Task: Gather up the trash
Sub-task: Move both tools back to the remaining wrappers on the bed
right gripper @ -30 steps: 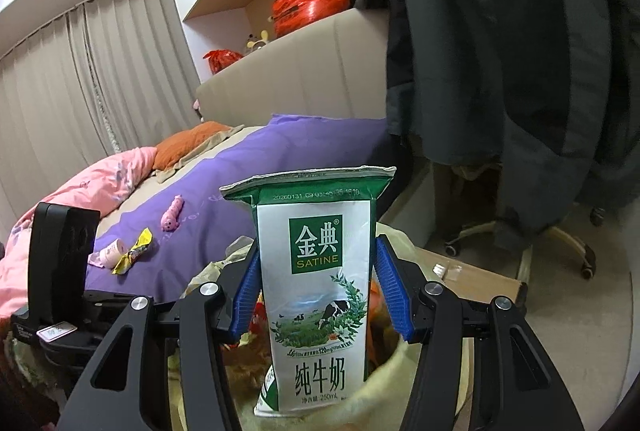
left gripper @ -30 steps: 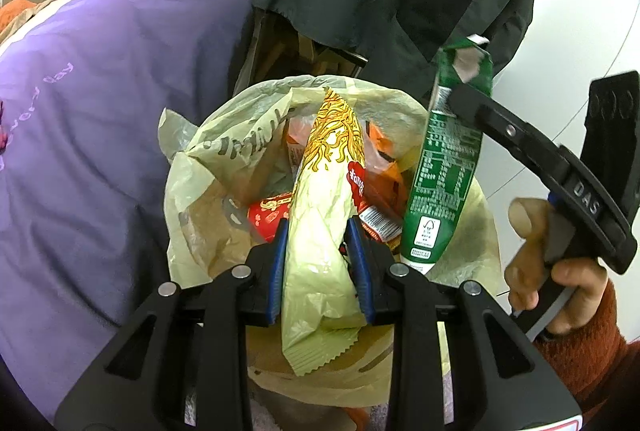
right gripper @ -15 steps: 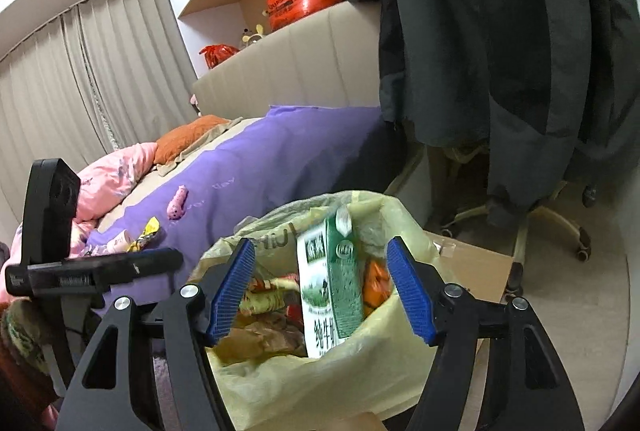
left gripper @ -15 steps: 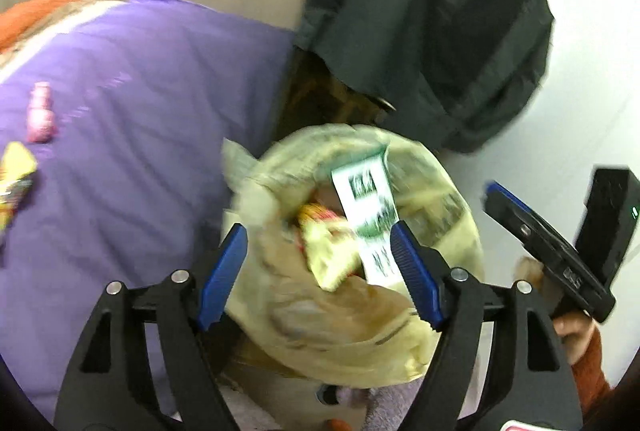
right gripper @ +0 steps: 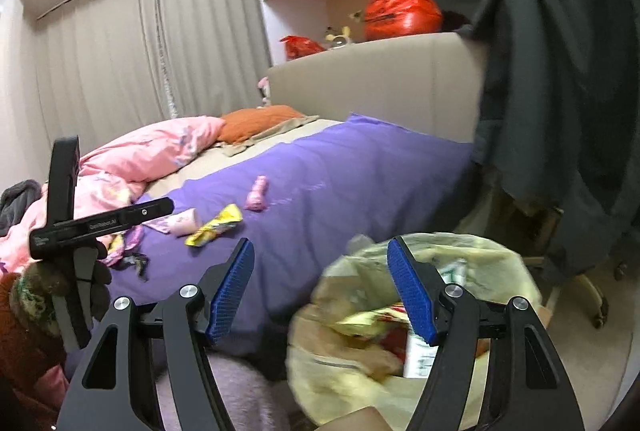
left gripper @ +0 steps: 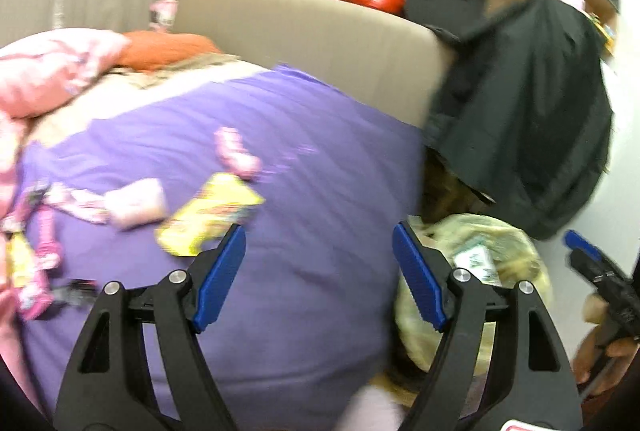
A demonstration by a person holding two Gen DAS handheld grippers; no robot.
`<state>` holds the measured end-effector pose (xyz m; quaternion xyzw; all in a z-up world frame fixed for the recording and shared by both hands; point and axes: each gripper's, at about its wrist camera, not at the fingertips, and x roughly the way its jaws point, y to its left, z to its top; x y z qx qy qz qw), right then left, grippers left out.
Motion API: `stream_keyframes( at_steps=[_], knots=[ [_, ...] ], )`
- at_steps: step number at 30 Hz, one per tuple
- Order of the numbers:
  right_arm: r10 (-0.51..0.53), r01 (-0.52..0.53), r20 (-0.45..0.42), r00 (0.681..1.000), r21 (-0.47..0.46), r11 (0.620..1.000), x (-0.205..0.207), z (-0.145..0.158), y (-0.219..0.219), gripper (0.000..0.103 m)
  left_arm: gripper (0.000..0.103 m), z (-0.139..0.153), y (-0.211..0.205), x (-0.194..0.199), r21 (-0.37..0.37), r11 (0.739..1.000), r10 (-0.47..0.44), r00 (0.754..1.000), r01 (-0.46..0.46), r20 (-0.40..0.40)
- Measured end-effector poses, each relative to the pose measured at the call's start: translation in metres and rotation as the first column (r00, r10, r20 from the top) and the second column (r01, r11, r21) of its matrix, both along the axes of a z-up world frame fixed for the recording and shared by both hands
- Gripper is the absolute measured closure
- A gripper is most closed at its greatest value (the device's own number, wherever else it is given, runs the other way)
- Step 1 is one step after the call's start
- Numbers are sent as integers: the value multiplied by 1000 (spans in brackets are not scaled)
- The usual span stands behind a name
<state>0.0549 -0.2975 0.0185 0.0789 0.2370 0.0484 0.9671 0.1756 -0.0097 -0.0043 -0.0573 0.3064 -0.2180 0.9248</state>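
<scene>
Trash wrappers [right gripper: 214, 230] loose on purple bedspread [right gripper: 340, 183], left tool [left gripper: 318, 273] and right tool [right gripper: 320, 289] both gaping, empty.

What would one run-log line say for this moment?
left gripper: open, empty | right gripper: open, empty | trash bag: holds milk carton | yellow wrapper: on bed

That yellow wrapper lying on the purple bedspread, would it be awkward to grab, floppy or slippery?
The yellow wrapper looks crumpled and flat, so it is probably floppy and very light. Its glossy surface suggests it may slip between the fingers. It lies on the soft purple bedspread, which would likely give way under a pinch.
</scene>
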Motion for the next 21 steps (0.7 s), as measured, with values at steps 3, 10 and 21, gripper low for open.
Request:
stream_keyframes(
  at_steps=[3, 10, 21],
  knots=[
    [34, -34, -20, 999, -17, 999, 10, 4, 24, 38, 31, -11, 59, 8, 28, 995, 98, 995, -98, -6],
    [121, -129, -91, 988, -84, 988, 51, -4, 102, 38, 31, -6, 189, 27, 37, 953, 302, 953, -302, 3],
    [507, -527, -185, 842, -82, 846, 127, -48, 303, 38, 27, 22, 284, 94, 92, 957, 281, 959, -277, -33]
  ],
)
